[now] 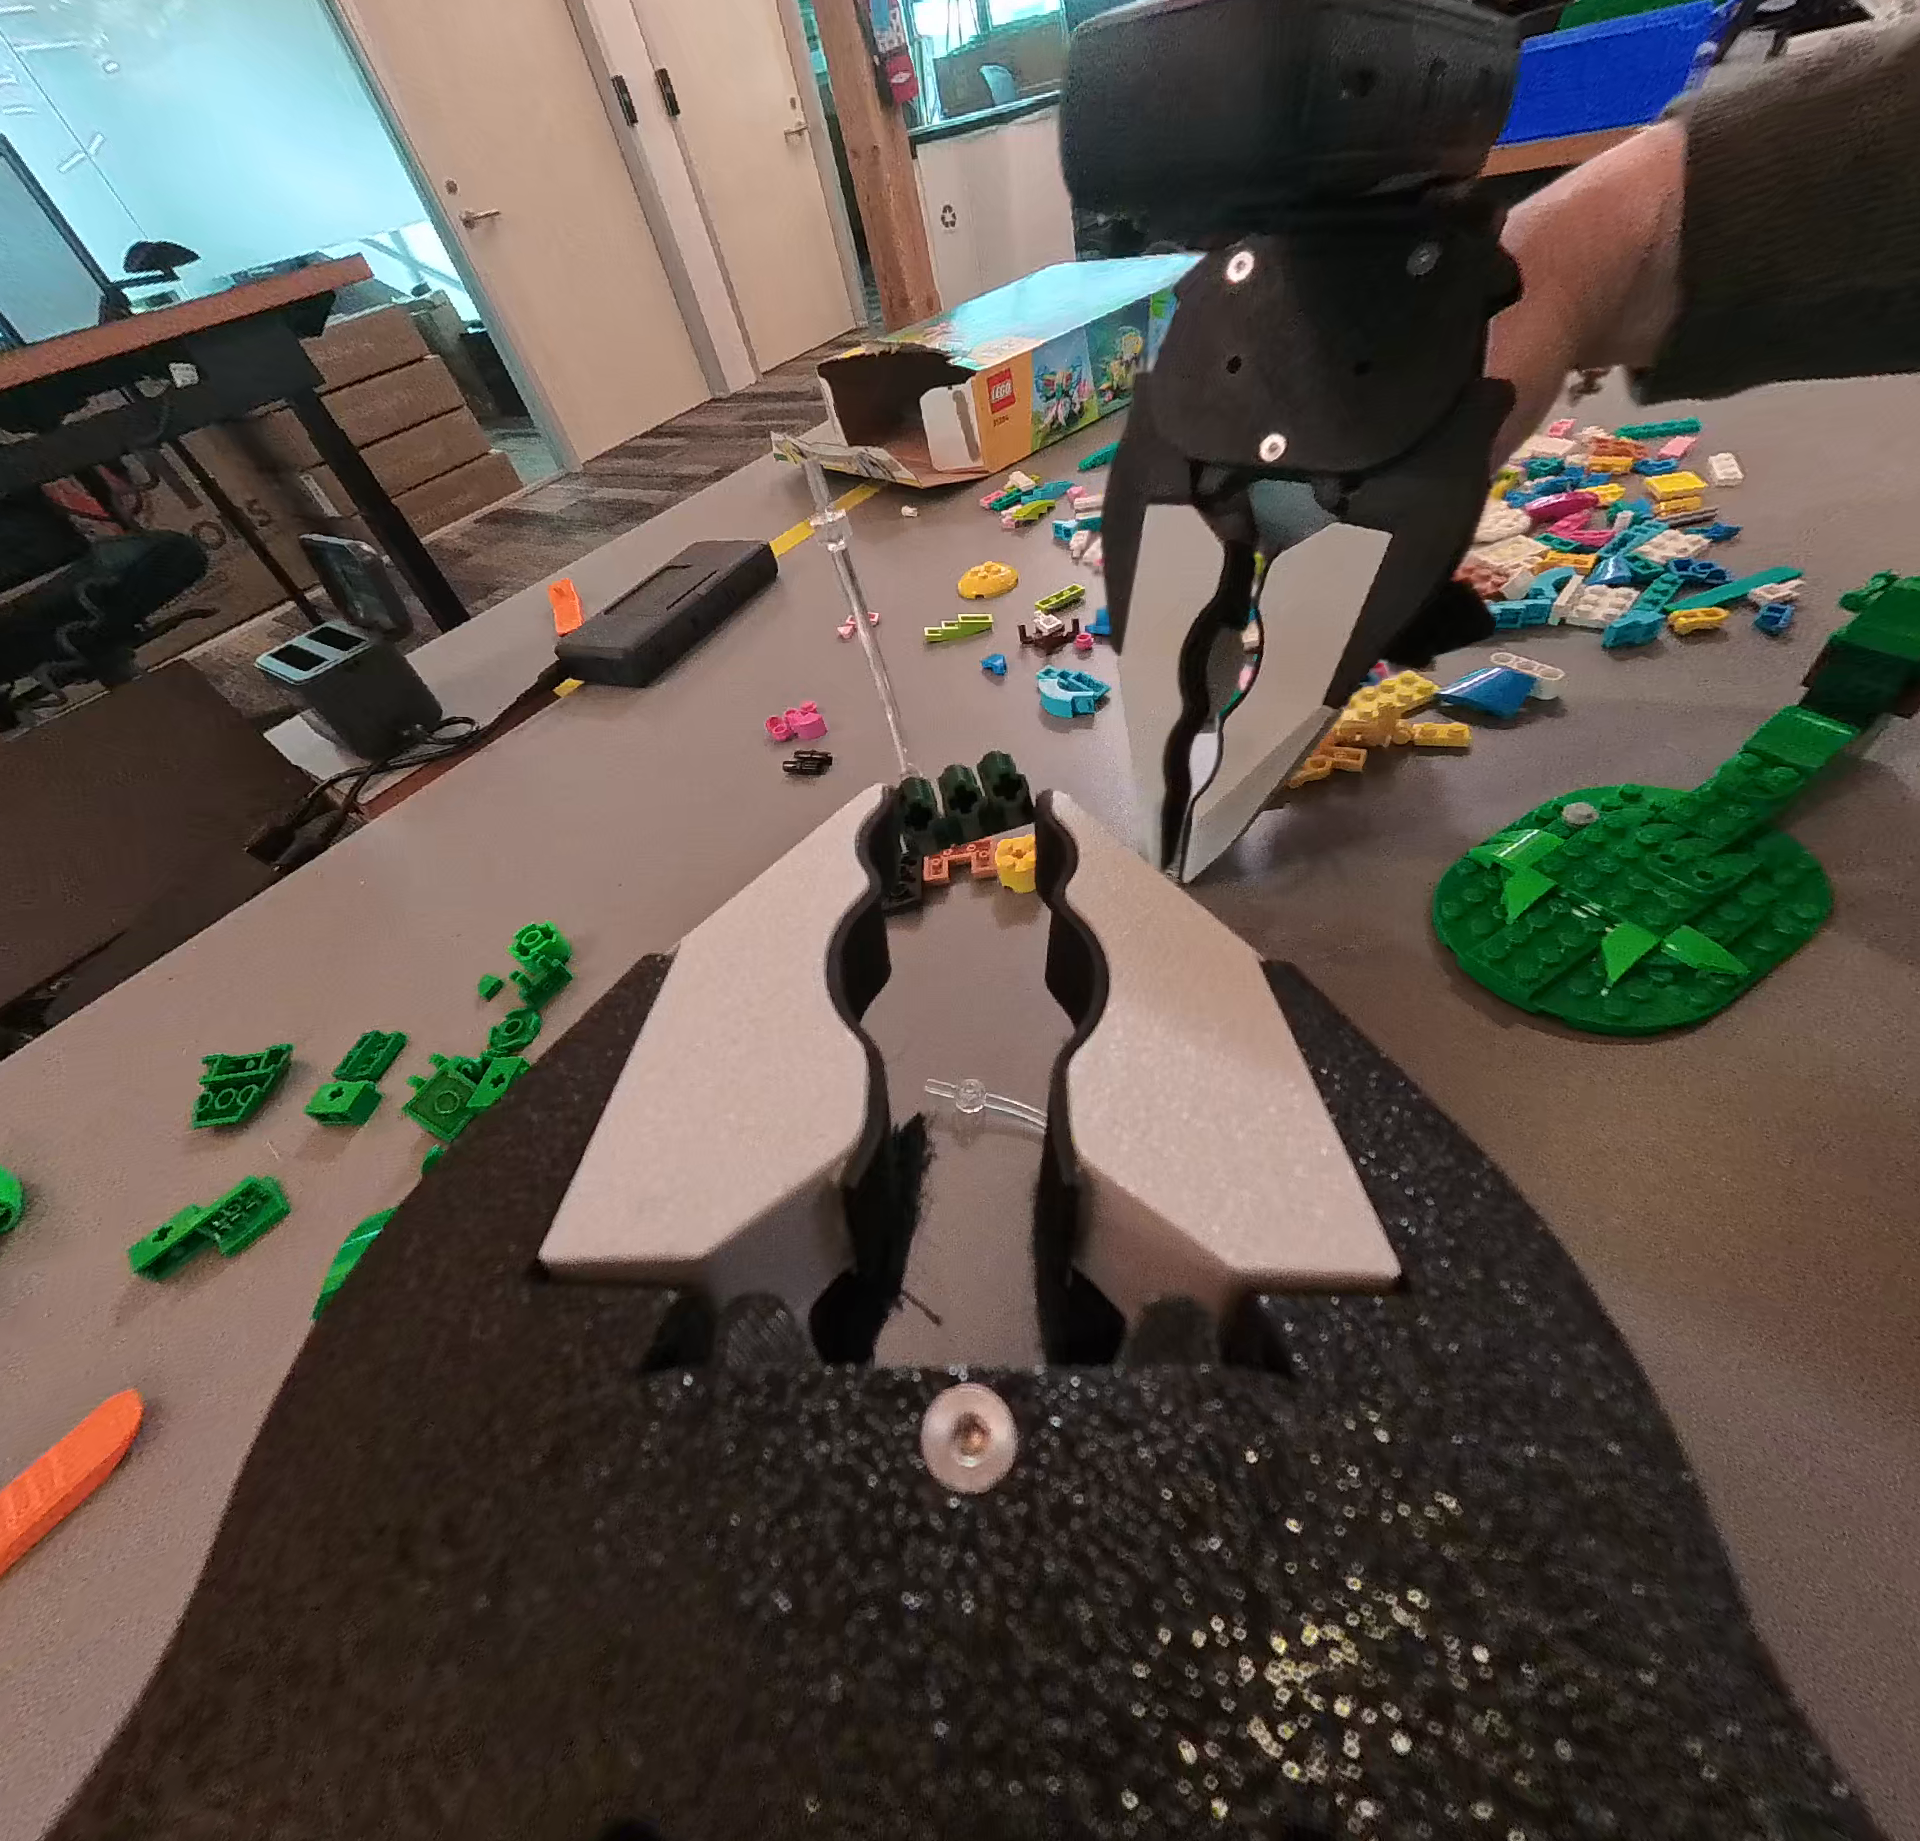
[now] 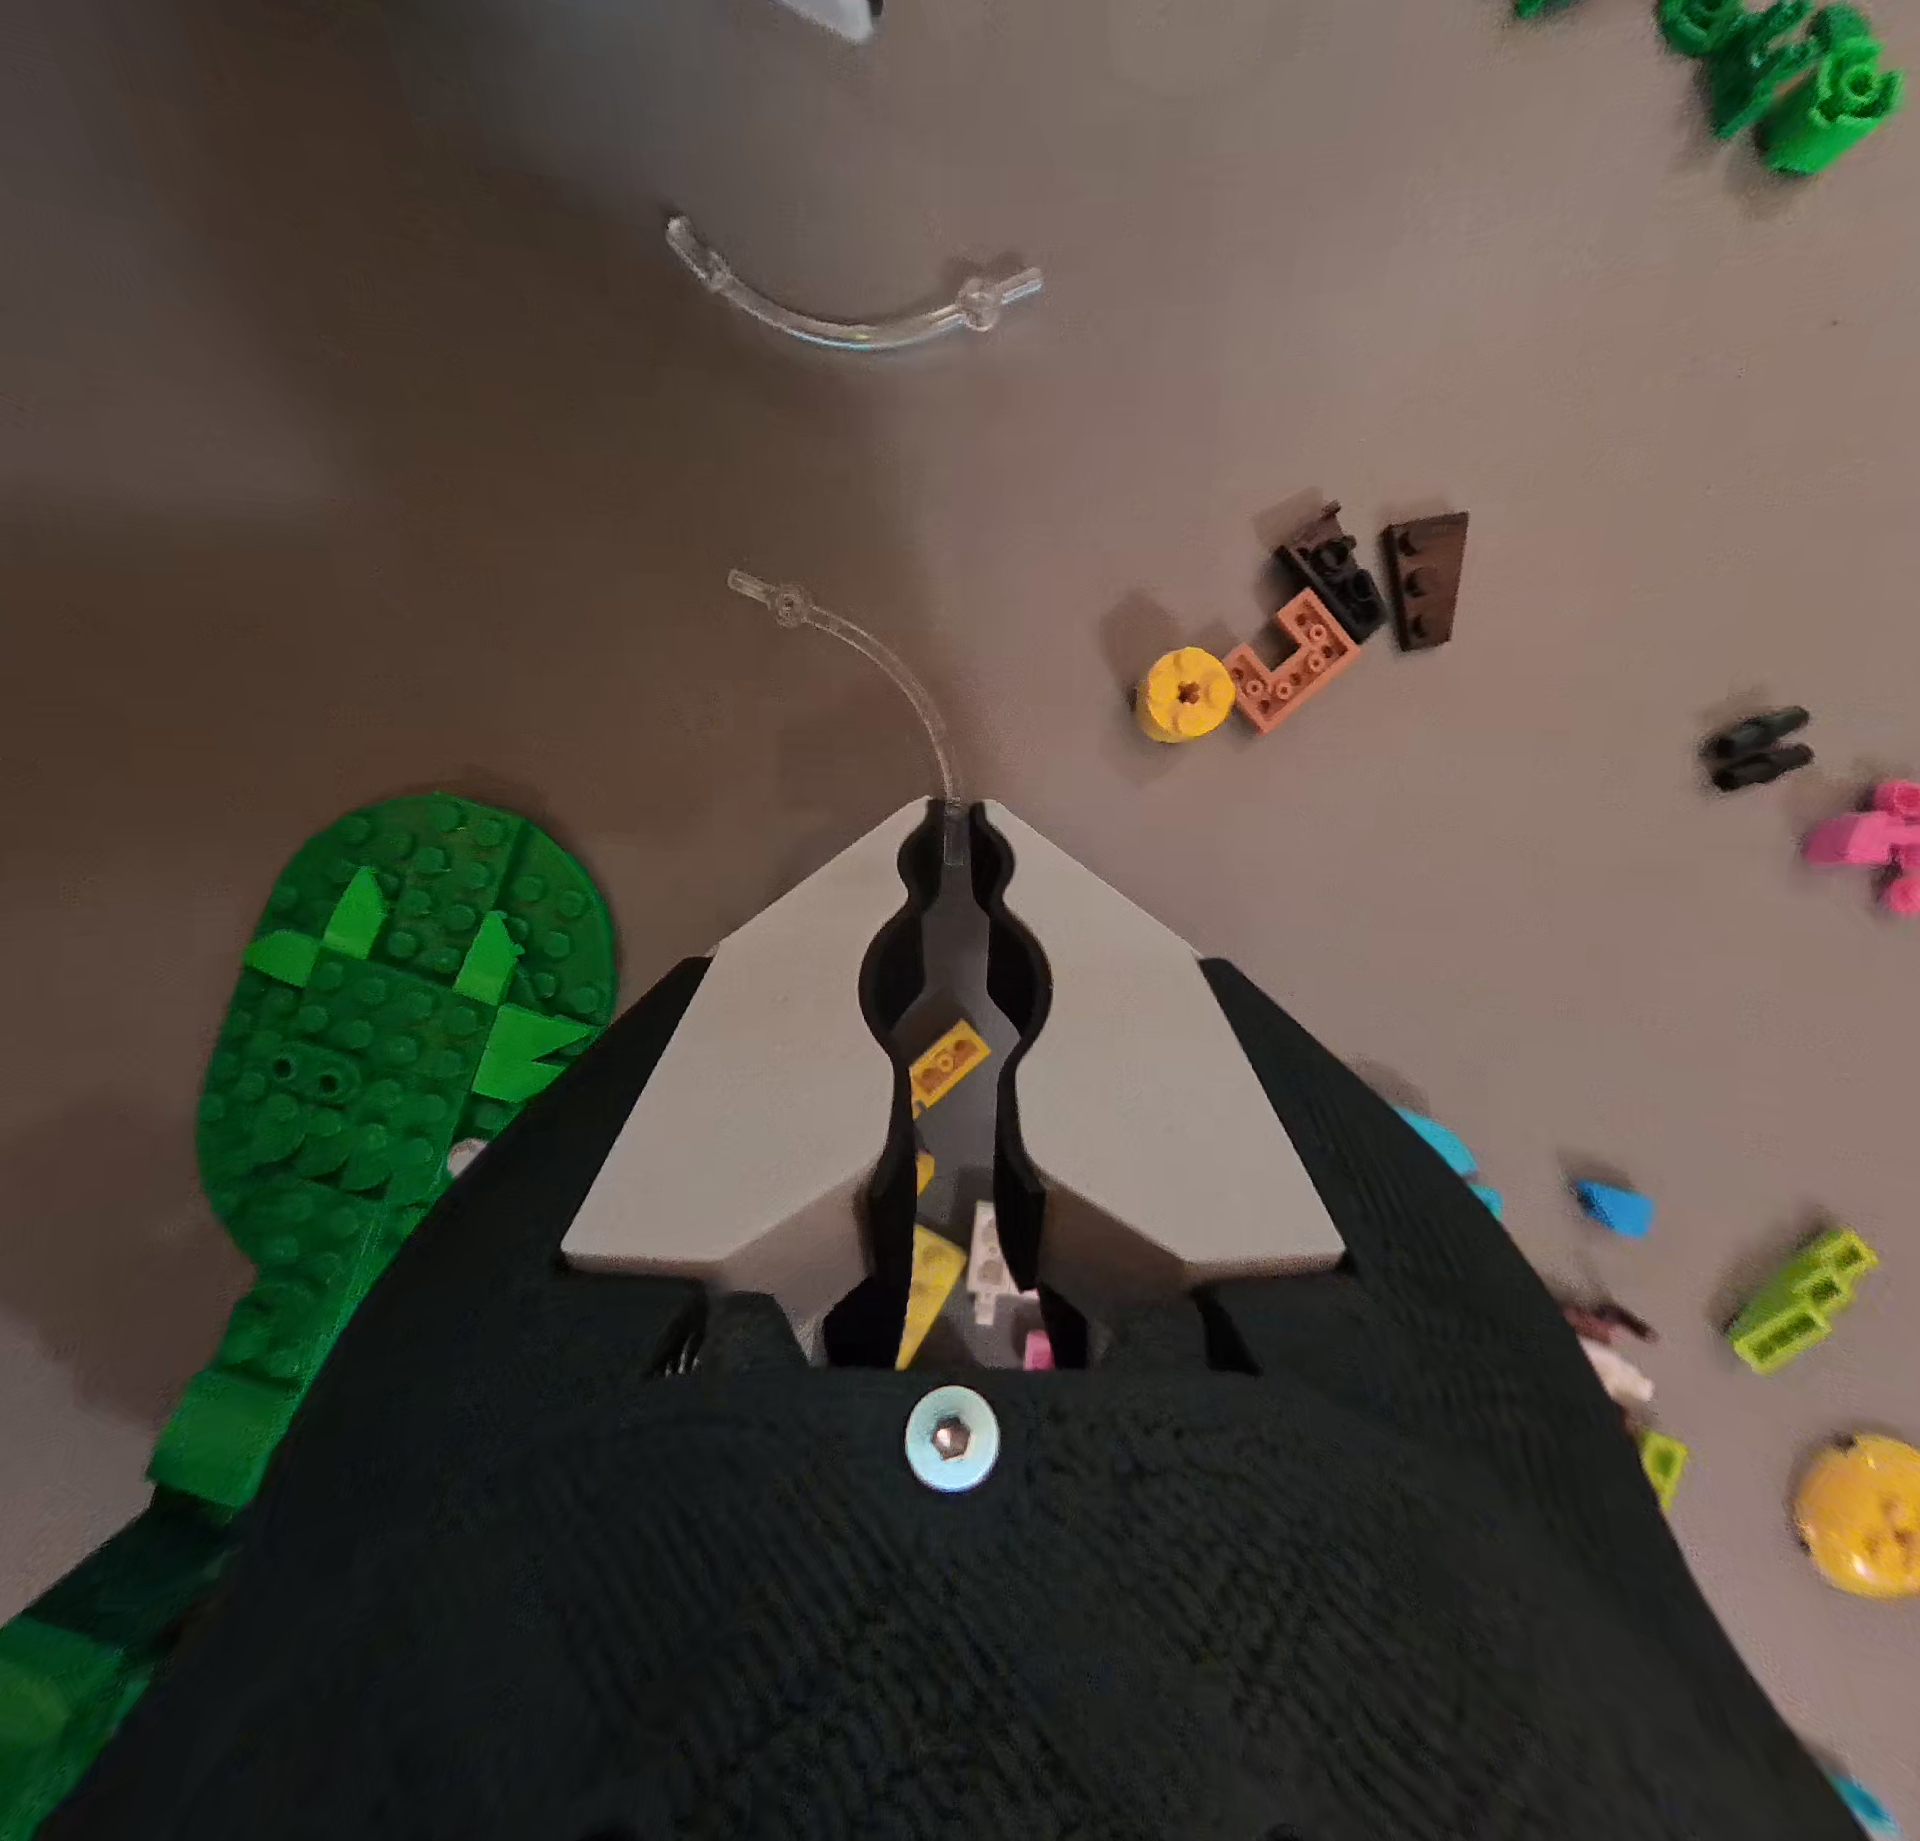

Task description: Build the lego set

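Printed brand logo + small no. on the yellow end panel of the torn cardboard box [image 1: 997, 394], lying open on the desk [image 1: 623, 856] far beyond the left tongs [image 1: 961, 815], just left of the right tongs [image 1: 1179, 861]. Recycling symbol on white bin [image 1: 951, 217] farther back. Label on red extinguisher [image 1: 883, 25], too small to read.

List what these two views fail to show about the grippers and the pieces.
- Left gripper: the left wrist view shows dark green pieces at its tips; whether it clamps them is unclear, as the fingers hide the contact.
- Green plate model: its lower part is covered by the right gripper body in the right wrist view.
- Clear curved rod: its gripped end is hidden between the fingers.
- Pink pieces: blurred, cut by the right edge.
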### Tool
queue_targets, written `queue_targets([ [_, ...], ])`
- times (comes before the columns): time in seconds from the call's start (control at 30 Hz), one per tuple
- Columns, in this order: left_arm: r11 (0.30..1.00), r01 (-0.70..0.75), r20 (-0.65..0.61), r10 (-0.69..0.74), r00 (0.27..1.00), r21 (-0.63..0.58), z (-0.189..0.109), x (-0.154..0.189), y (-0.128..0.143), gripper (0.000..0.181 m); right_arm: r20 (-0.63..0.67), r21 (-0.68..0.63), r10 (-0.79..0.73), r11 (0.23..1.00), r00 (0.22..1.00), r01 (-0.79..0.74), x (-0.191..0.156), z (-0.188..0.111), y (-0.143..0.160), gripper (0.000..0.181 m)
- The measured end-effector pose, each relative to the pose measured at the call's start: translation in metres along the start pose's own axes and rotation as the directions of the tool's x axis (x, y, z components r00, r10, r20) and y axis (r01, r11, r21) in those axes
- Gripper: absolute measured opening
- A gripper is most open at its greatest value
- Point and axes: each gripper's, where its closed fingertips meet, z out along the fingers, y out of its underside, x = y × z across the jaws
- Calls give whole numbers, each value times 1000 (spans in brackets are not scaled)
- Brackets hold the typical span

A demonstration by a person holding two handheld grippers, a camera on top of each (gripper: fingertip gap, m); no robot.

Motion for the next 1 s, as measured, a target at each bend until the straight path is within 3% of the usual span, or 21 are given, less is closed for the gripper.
queue_targets([
  [0.13, 1000, -27, 23, 27, 999, -7, 0, -1, 0, 24, -110, 23, 226, 974, 968, -225, 7, -11, 7, 4],
  [0.23, 996, -90, 56, 91, 994, -30, 0, -3, 2, 24, -104, 38, 490, 871, 865, -489, 2, -19, 17, 4],
  [0.37, 980, -190, 38, 192, 981, -50, 2, 5, 4, 24, 56, 107, 695, 709, 716, -697, -12, -35, 10, 4],
  [0.53, 935, -334, -72, 327, 942, -123, 8, 30, 19, 24, -66, 109, 718, 695, 693, -711, -11, -60, 35, 4],
  [0.73, 926, -283, -254, 219, 942, -251, 14, 61, 40, 24, -144, 133, 705, 709, 694, -693, -26, -84, 48, 4],
  [0.87, 955, -160, -249, 96, 964, -249, 18, 61, 37, 24, -145, 183, 697, 716, 702, -673, -37, -95, 43, 4],
  [1.0, 933, -146, -215, 77, 974, -328, 22, 54, 55, 24, -157, 204, 684, 728, 712, -654, -47, -100, 43, 4],
])
